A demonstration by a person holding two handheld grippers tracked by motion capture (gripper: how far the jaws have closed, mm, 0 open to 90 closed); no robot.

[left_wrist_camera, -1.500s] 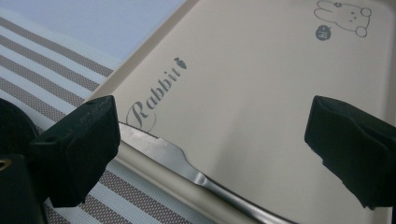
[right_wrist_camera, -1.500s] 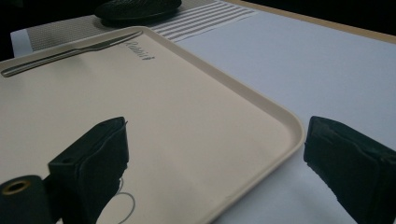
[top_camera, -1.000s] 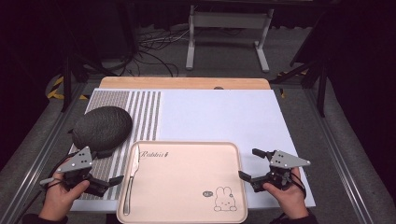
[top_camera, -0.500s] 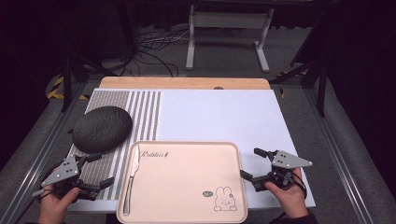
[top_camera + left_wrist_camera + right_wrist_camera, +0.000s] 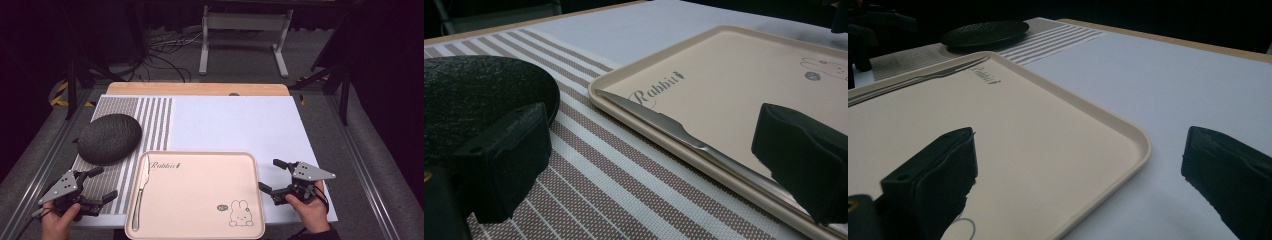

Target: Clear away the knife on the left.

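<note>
Since the earlier frames the left gripper (image 5: pixel 98 183) has drawn back toward the near left corner of the table, away from the dark oval plate (image 5: pixel 108 138), while the right gripper (image 5: pixel 273 175) has barely shifted at the tray's right edge. Both tools stand wide, jaws spread and holding nothing.

Seen from the high view, the left gripper sits over the striped placemat (image 5: pixel 155 115), just left of the beige tray (image 5: pixel 200 195), its jaws pointing toward the tray. The left gripper view has the knife (image 5: pixel 659 121) running between its two jaws, lying along the tray's left rim inside the tray (image 5: pixel 724 75), with the dark plate (image 5: pixel 484 95) behind the left jaw.

On the other side, the right gripper is held in the person's right hand (image 5: pixel 307 210) over the white mat (image 5: pixel 235 125), close beside the tray's right rim but apart from it. Its own view shows the tray's (image 5: pixel 1048 120) corner lying between the jaws, the knife (image 5: pixel 913 82) far across the tray and the plate (image 5: pixel 985 33) beyond it
</note>
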